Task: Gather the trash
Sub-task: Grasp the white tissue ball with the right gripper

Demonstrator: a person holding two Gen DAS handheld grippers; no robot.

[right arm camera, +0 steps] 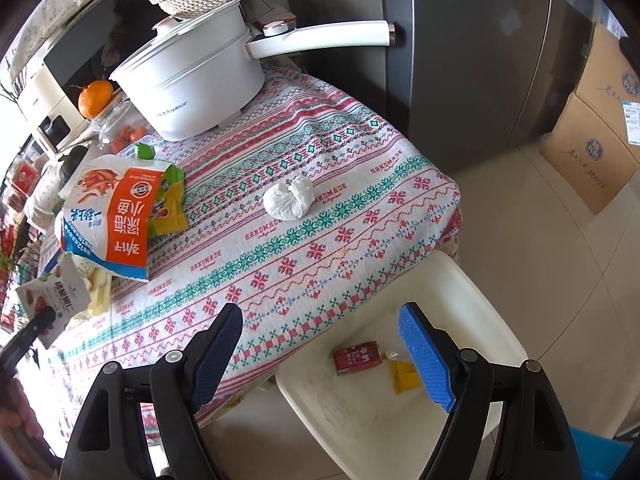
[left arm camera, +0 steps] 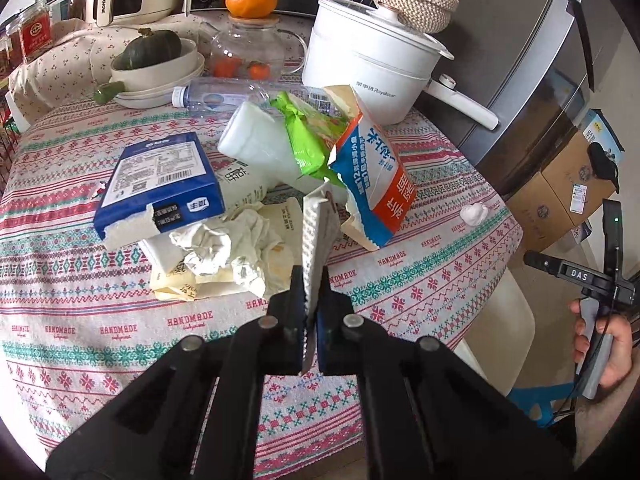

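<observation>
Left gripper (left arm camera: 311,280) clamped on a thin flat wrapper (left arm camera: 316,236), held edge-up above the patterned tablecloth (left arm camera: 120,360); light, floppy, best pinched by its rim. Right gripper (right arm camera: 320,356) wide open, holding nothing, over the cream bin (right arm camera: 480,320), probably the trash container. Farther off, crumpled tissue (right arm camera: 289,199), soft and weightless, beside the torn snack bag (right arm camera: 116,220).

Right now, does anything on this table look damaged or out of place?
Yes. The blue carton has a ragged torn end, the orange-and-blue bag is ripped open, and a plastic bottle lies on its side behind them.
</observation>
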